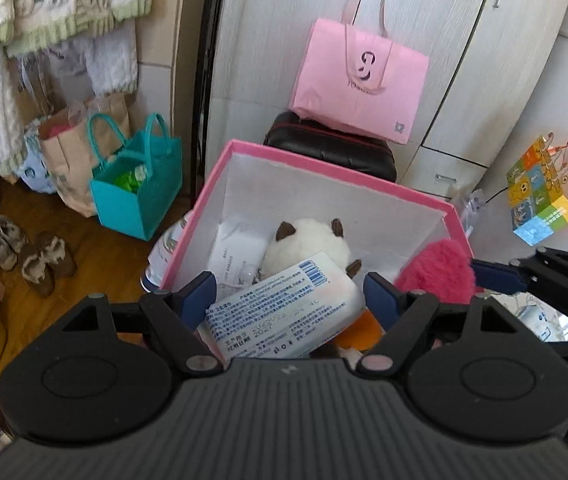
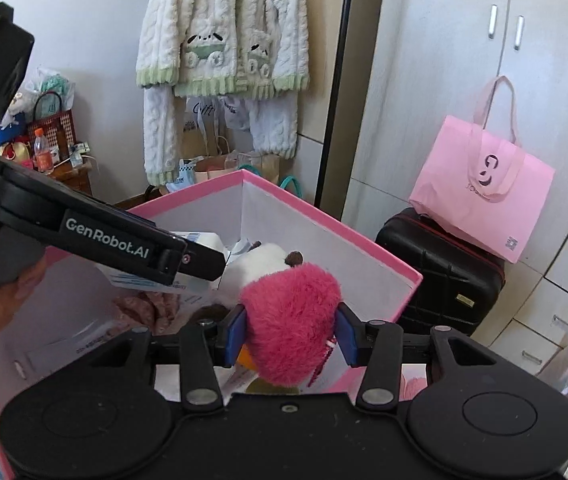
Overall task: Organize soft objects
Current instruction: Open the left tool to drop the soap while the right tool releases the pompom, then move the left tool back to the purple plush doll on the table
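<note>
The pink plush toy (image 2: 290, 320) sits pinched between the blue pads of the right tongs (image 2: 289, 334), hanging over the open pink box (image 2: 380, 250). The left tongs (image 1: 289, 304) grip a white wipes packet (image 1: 284, 312) between their widely spread pads, also over the box; beyond both, a white plush toy (image 1: 308, 240) already lies inside. Judging by this, the step in hand is dropping items into the box. The next move calls for lowering each load below the rim, then spreading the tongs so both fall clear.
</note>
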Demonstrator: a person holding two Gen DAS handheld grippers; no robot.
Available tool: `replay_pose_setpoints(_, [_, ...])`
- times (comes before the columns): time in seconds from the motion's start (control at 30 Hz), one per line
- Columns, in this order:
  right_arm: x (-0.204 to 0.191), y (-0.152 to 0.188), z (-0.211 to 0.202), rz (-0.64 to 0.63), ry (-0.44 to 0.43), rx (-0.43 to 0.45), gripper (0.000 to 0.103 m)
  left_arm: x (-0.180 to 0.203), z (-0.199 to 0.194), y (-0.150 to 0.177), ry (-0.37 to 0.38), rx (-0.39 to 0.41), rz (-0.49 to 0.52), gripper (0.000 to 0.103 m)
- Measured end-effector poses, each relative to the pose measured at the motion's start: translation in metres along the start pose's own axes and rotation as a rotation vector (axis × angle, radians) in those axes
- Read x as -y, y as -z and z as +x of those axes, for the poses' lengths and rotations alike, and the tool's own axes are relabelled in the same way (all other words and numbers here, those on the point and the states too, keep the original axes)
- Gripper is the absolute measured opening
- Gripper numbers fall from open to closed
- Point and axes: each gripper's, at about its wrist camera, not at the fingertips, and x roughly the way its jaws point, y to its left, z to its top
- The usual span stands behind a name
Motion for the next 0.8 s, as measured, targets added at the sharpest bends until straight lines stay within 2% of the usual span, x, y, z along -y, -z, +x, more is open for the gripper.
replay_pose_setpoints(0.1, [0.002,0.0,0.005,0.003,-0.006,0.014,0.053,0.006,-0.008,-0.004,-0.025,0.062,-0.006,0.081])
replay_pose_setpoints(0.2, [0.005,0.002,0.001,0.031,-0.001,0.027,0.064,0.008,-0.029,-0.005,-0.03,0.122,0.018,0.081])
replay_pose_setpoints(0.27, [0.007,0.004,-0.01,0.046,-0.008,0.052,0.074,0.009,-0.042,-0.004,-0.023,0.138,0.045,0.081])
replay_pose_setpoints(0.3, [0.009,0.004,-0.016,0.055,-0.007,0.065,0.076,0.009,-0.05,-0.002,-0.017,0.144,0.056,0.081])
replay_pose_setpoints(0.57, [0.009,0.03,-0.09,0.164,-0.073,0.129,0.077,0.026,-0.118,0.025,0.068,0.21,0.228,0.082])
replay_pose_setpoints(0.8, [-0.005,0.059,-0.152,0.19,-0.015,0.101,0.077,0.043,-0.158,0.043,0.171,0.197,0.349,0.084])
